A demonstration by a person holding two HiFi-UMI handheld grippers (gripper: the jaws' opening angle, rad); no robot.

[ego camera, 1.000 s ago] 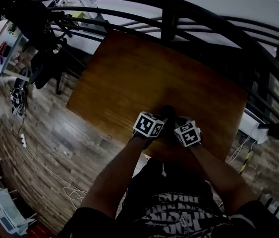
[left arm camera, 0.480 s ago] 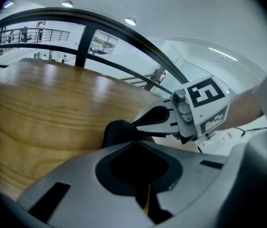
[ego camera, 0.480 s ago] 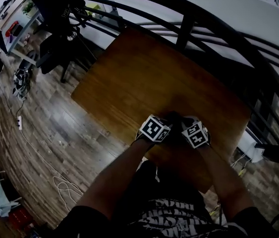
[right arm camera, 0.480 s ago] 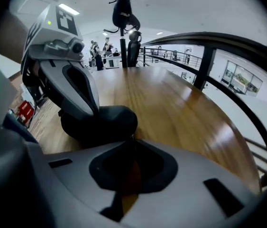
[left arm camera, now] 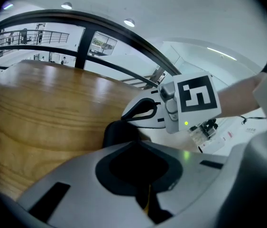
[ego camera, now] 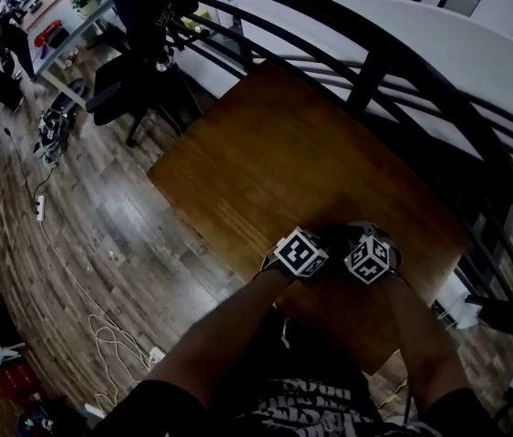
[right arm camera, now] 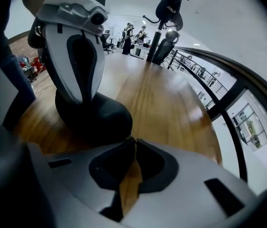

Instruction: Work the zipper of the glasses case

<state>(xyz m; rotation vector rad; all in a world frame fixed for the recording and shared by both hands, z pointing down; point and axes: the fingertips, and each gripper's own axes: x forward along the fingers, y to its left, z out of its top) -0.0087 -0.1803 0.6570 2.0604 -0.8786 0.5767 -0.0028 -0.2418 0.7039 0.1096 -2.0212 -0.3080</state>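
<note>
A person's left forearm and right forearm reach forward over a dark patterned shirt to the near edge of a wooden table, seen from above. Each hand holds a gripper topped with a black-and-white marker cube. The two cubes sit side by side, almost touching. Between them the glasses case lies on the table close to its near edge, a small, dark, rounded shape.

The left gripper is clenched on the case. Its jaws are drawn close together and dark material fills the hollow between the pads. The case's rounded black end bulges out just beyond the tips.

The right gripper is also clenched, its jaws meeting at their tips right against the case's edge. There they pinch a tiny glinting tab, the zipper pull, too small to make out in detail. Wood shows through the narrow slit behind the tips. In the right gripper view, one white finger of the left gripper stands on top of the case.

Past the case, the glossy tabletop stretches away. A curved black railing runs along its far side. Off to the left and lower down is a wood-plank floor with loose cables and a black office chair. Far off in the right gripper view, several people stand near desks.
</note>
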